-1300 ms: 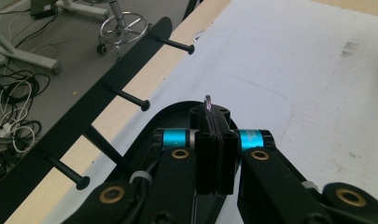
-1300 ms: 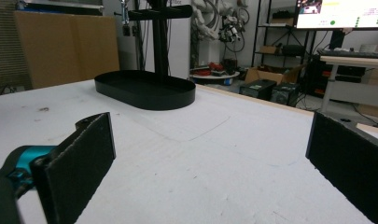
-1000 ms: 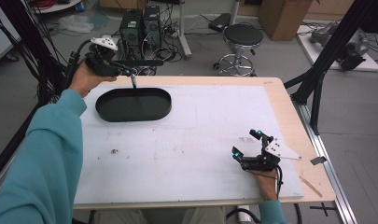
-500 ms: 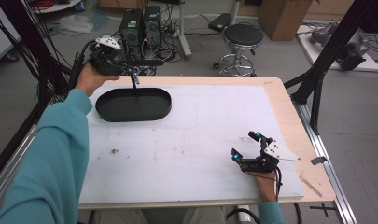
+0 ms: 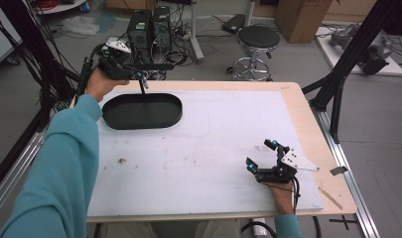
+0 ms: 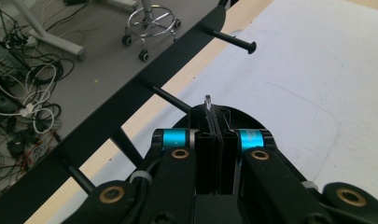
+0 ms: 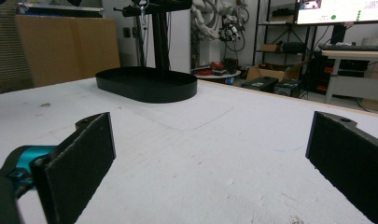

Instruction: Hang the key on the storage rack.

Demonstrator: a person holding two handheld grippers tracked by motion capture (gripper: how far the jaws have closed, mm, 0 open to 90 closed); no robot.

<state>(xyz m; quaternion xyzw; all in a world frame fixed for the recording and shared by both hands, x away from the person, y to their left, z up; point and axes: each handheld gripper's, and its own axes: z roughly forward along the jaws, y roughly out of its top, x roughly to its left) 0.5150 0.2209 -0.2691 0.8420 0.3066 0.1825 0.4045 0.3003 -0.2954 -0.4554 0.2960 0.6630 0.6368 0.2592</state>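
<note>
A black rack [image 5: 151, 65] with hanging pegs, held level above the oval black tray [image 5: 142, 110].

left gripper [image 5: 139, 74] | lifted black rack [image 5: 151, 66] slightly higher above tray [image 5: 142, 111]

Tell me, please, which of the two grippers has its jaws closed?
The left gripper, raised above the far rim of the black oval tray, has its jaws pressed together. The right gripper, resting low on the white mat, stands wide open.
</note>
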